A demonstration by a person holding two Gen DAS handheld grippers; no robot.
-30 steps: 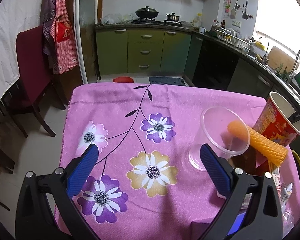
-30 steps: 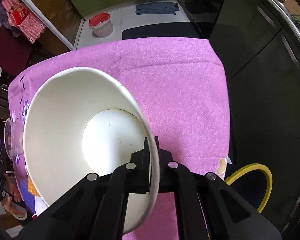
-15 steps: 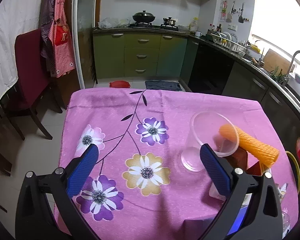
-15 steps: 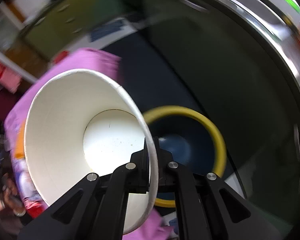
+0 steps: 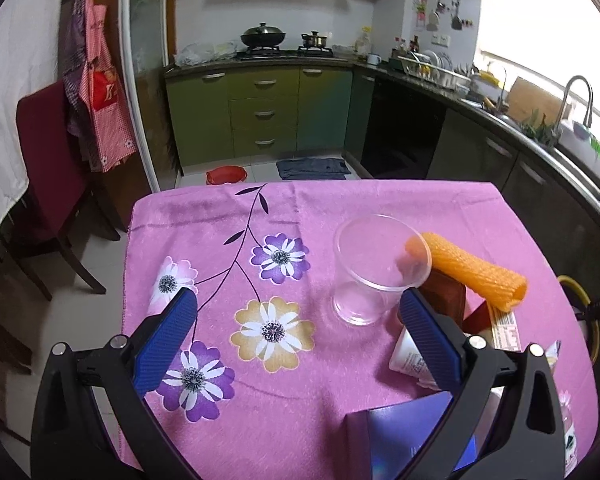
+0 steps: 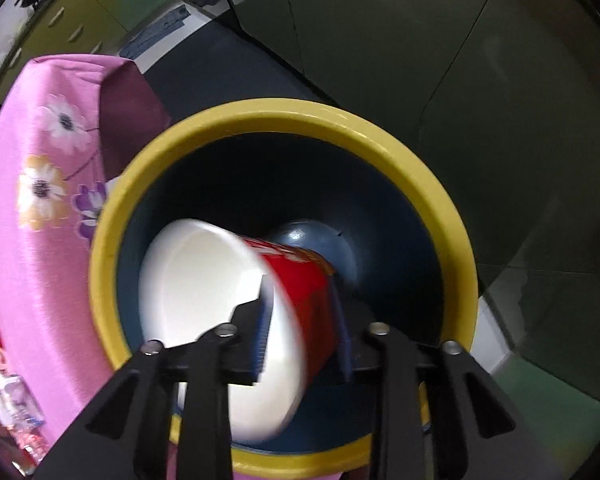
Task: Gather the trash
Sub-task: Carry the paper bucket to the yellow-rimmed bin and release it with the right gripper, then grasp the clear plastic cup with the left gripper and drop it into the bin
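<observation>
In the right wrist view a red paper cup [image 6: 300, 280] with a white inside hangs tilted and blurred in the mouth of a yellow-rimmed, dark blue bin [image 6: 284, 110]. My right gripper [image 6: 302, 320] points straight down over the bin; its jaws are opening, with the cup's wall loose between them. In the left wrist view my left gripper [image 5: 296, 300] stands open above the pink flowered tablecloth [image 5: 340, 208], nothing between its blue pads. A clear plastic cup [image 5: 376, 268] stands just beyond its right finger, and an orange foam roll [image 5: 472, 272] lies to the right.
A brown box [image 5: 448, 296], a white container [image 5: 408, 356] and a blue box [image 5: 404, 436] crowd the table's near right corner. The bin's yellow rim [image 5: 576, 284] shows past the table's right edge. A red chair [image 5: 48, 168] stands at the left, and kitchen cabinets [image 5: 260, 116] behind.
My right gripper swung from over the table to above the bin and sank toward it; its jaws parted and the red cup slipped free. The left gripper rose slightly and stayed open.
</observation>
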